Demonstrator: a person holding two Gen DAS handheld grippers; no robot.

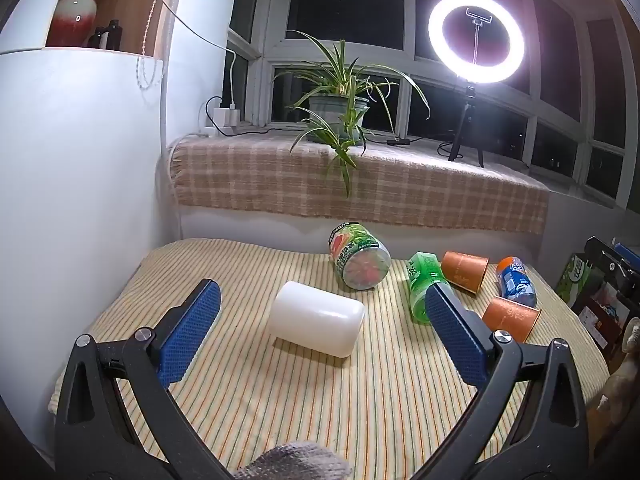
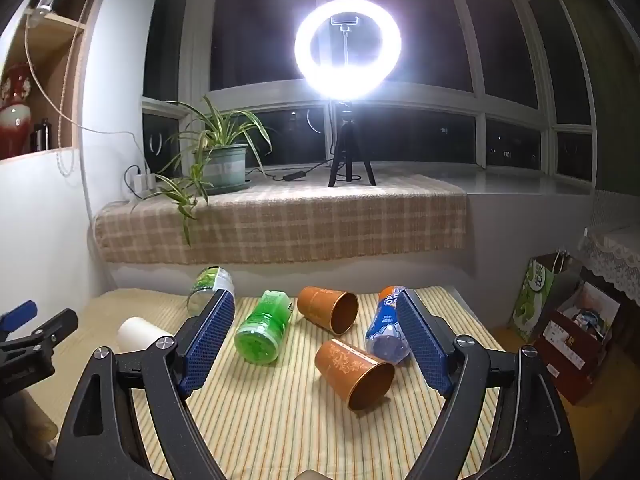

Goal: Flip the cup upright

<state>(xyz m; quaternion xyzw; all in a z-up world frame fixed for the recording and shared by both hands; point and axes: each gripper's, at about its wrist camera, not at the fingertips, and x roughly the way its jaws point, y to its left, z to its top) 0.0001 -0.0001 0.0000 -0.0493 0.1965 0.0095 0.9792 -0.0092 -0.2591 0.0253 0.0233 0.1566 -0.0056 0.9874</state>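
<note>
A white cup (image 1: 316, 319) lies on its side on the striped cloth, just ahead of my open, empty left gripper (image 1: 322, 312); it also shows in the right wrist view (image 2: 138, 334). Two orange cups lie on their sides: a near one (image 2: 354, 372) (image 1: 510, 318) and a far one (image 2: 328, 309) (image 1: 464, 271). My right gripper (image 2: 316, 320) is open and empty, with the near orange cup lying ahead between its fingers. The left gripper (image 2: 24, 336) shows at the left edge of the right wrist view.
A green bottle (image 2: 264, 330) (image 1: 424, 286), a blue-labelled bottle (image 2: 388, 328) (image 1: 516, 282) and a green-labelled clear bottle (image 1: 358, 258) (image 2: 208, 286) lie on the striped table (image 2: 280, 420). Behind are a sill with a potted plant (image 1: 340, 108) and a ring light (image 2: 347, 44). Bags (image 2: 568, 328) stand at right.
</note>
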